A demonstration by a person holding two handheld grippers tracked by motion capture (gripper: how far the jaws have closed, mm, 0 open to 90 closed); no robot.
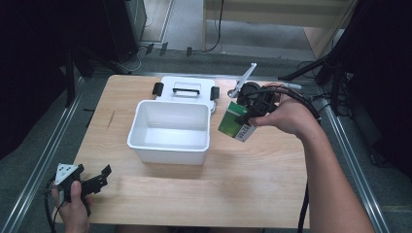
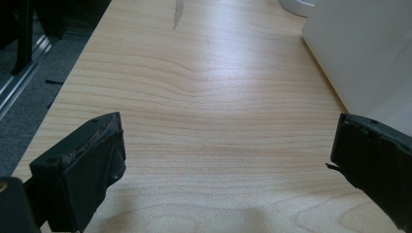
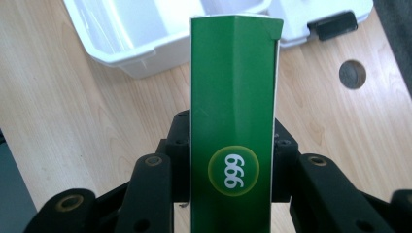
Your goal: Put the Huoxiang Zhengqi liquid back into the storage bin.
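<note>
Right gripper (image 1: 248,115): jaws closed on a green and white cardboard box (image 1: 236,122), pressing on its two broad faces. In the right gripper view the box (image 3: 233,121) stands straight out between the jaws, its narrow green edge facing the camera and bearing a round yellow-ringed mark reading "999". The box is held tilted, clear of the light wooden table (image 1: 243,174).

Just beside the held box, on its left in the high view, stands an open white rectangular plastic bin (image 1: 170,131). The bin's white lid (image 1: 187,90), with black handle and black side latches, lies flat on the table behind it, touching or nearly so.

Left gripper (image 1: 94,178): jaws spread wide, nothing between them, held low at the near left corner of the table. Ahead of it lies bare wood (image 2: 209,97); the bin's white wall (image 2: 364,53) stands ahead and to its right.
</note>
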